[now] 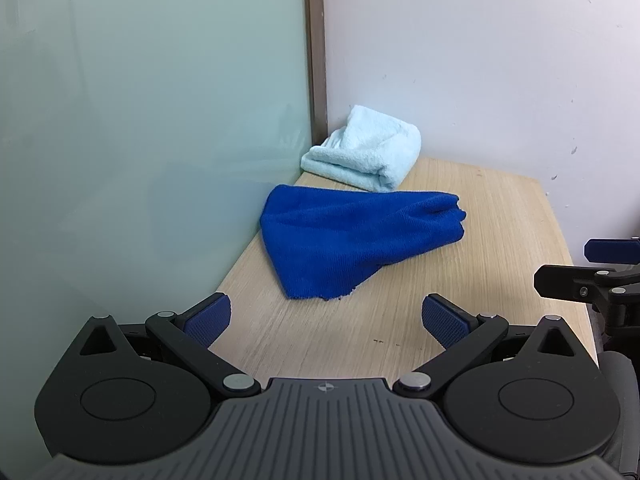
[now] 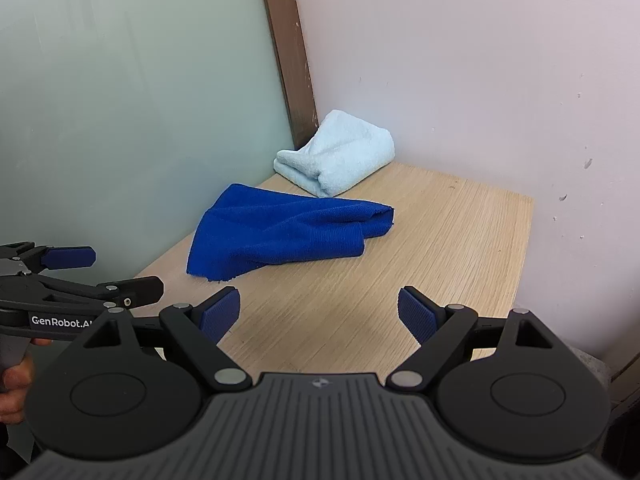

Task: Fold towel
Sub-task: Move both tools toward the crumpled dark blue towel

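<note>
A dark blue towel (image 1: 352, 236) lies bunched and loosely folded on the wooden table (image 1: 480, 280), close to the glass panel on the left; it also shows in the right wrist view (image 2: 288, 232). My left gripper (image 1: 326, 318) is open and empty, hovering over the table's near edge just short of the towel. My right gripper (image 2: 319, 312) is open and empty, above the near middle of the table (image 2: 440, 260). Each gripper shows at the edge of the other's view: the right (image 1: 592, 276) and the left (image 2: 80, 280).
A pale blue towel (image 1: 366, 150), folded, sits in the back corner behind the blue one, also in the right wrist view (image 2: 340, 152). A frosted glass panel (image 1: 140, 140) bounds the table on the left and a white wall (image 1: 480, 60) behind.
</note>
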